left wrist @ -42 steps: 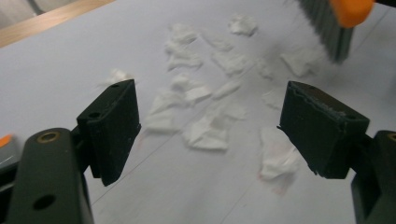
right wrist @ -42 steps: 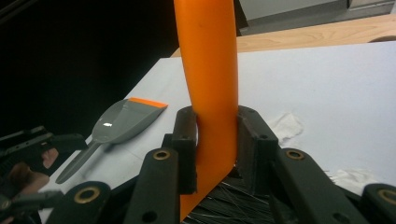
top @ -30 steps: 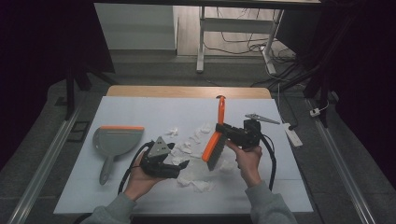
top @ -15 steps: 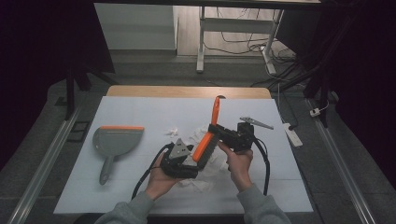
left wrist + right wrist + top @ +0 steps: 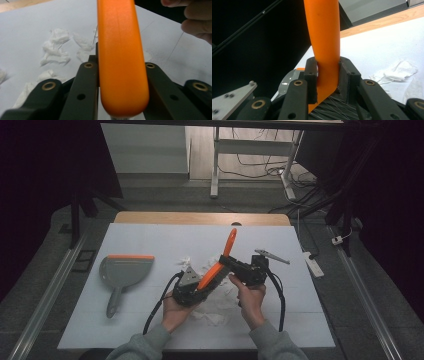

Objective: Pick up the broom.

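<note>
The left gripper view puts the nearest thing right against the lens: the rounded end of an orange brush (image 5: pixel 121 62), smooth matt plastic with a faint seam down it, pinched between the two black jaws, which have just been closing and now press on it from both sides; brass rivets glint on the jaw links; beyond them, crumpled white tissue scraps (image 5: pixel 56 47) lie on the pale table cover (image 5: pixel 30 22), and fingers of the other hand are cut off at the upper right corner. In the right gripper view the same brush (image 5: pixel 324 37) curves up out of frame, its lower part clamped tight between that gripper's jaws, with fine pale bristles just visible beneath, half hidden by the pads. From the high view, the left gripper (image 5: pixel 194 289) and right gripper (image 5: pixel 226 262) hold the brush (image 5: pixel 220 261) slanted above the middle of the table (image 5: pixel 150 235), over the tissue; a grey dustpan (image 5: pixel 126 272) with an orange lip lies flat, well apart to the left; a white power strip (image 5: pixel 311 262) sits off the table's right edge; no writing is legible anywhere.
</note>
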Demonstrator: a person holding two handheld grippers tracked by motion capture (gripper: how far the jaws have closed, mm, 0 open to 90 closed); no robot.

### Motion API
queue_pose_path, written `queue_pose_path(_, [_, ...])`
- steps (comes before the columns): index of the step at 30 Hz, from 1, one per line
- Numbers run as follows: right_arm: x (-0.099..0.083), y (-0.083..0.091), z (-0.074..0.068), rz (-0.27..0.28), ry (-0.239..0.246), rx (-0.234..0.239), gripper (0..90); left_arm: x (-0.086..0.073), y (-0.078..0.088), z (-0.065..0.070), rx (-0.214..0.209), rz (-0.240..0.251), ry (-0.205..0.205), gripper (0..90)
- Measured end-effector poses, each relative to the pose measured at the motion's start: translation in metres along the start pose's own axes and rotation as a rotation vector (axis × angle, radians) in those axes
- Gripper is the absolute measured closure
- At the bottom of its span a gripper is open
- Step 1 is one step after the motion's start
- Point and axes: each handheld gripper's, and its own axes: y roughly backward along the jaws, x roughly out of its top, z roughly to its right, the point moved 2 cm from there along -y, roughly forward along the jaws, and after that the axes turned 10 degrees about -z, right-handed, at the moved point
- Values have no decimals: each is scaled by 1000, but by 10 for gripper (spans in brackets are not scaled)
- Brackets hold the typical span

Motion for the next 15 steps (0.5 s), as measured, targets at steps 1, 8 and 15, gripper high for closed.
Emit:
queue_pose_path(1, [0,0,0,-1,6,1,708,0,0,-1,2,-4,-3,782])
queue_pose_path(8, [1,-2,-4,-29,66,-13,676,0,6,-7,-4,-32,-23,802])
queue_pose_path(15, [7,7,-6,-62,222,-70,500,2,20,-19,8,-83,-60,803])
